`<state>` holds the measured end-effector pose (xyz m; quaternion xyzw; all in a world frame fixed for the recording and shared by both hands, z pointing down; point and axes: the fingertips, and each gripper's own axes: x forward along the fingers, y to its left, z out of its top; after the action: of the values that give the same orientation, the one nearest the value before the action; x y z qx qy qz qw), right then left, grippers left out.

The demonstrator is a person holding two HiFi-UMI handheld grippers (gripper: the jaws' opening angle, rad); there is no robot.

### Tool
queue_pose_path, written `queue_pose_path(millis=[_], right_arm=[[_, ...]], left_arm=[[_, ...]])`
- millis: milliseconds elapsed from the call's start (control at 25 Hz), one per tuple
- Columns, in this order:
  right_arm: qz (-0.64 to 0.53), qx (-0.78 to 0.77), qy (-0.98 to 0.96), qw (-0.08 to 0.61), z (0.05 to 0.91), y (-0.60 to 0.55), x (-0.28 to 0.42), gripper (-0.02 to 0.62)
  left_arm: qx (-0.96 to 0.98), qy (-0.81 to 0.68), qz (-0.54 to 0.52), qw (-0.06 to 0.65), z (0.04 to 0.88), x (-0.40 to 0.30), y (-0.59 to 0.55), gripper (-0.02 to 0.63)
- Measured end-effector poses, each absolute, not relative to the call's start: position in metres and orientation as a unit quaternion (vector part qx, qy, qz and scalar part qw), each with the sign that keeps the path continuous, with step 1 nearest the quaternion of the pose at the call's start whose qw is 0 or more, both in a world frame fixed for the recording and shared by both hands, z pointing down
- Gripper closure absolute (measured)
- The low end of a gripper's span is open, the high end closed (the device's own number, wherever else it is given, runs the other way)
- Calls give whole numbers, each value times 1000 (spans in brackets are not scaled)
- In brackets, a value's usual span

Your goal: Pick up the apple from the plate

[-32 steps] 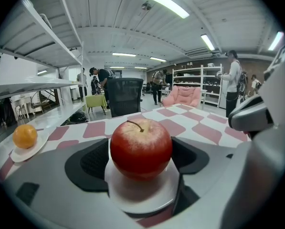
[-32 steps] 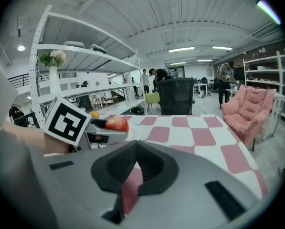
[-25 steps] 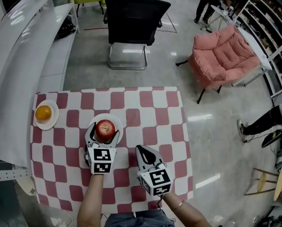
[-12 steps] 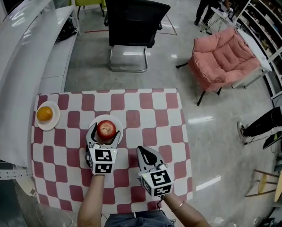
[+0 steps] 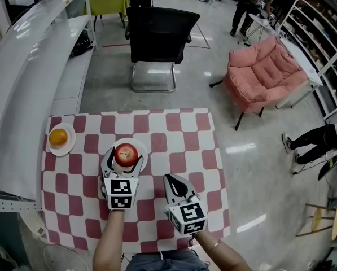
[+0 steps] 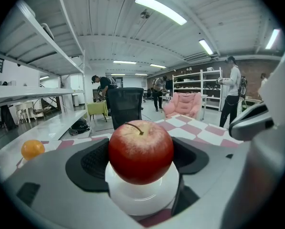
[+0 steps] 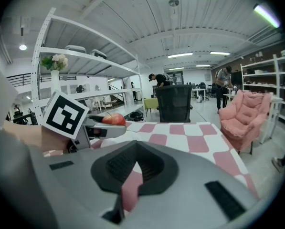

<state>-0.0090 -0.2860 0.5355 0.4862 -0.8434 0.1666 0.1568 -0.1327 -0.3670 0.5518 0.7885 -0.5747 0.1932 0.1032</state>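
Observation:
A red apple sits over a small white plate on the red-and-white checked table. My left gripper has a jaw on each side of the apple, and in the left gripper view both dark pads press against the apple, with the plate right under it. Whether the apple still touches the plate I cannot tell. My right gripper rests to the right, nearer the table's front, shut and holding nothing. In the right gripper view the apple shows at the left.
An orange lies on a second white plate at the table's left edge. Beyond the table stand a black office chair and a pink armchair. A white shelf runs along the left. People stand far off.
The head view has shifted slightly, so the table sits a little lower in frame. The left gripper stays around the apple and the right gripper has not moved.

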Motion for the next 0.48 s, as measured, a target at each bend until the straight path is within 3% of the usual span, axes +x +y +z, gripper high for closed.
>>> queue_pose_path(millis=[480], right_arm=[[141,494,-847,134,503,-263,-10,586]], left_arm=[[794,-578,171,73,505,-136,-335,218]])
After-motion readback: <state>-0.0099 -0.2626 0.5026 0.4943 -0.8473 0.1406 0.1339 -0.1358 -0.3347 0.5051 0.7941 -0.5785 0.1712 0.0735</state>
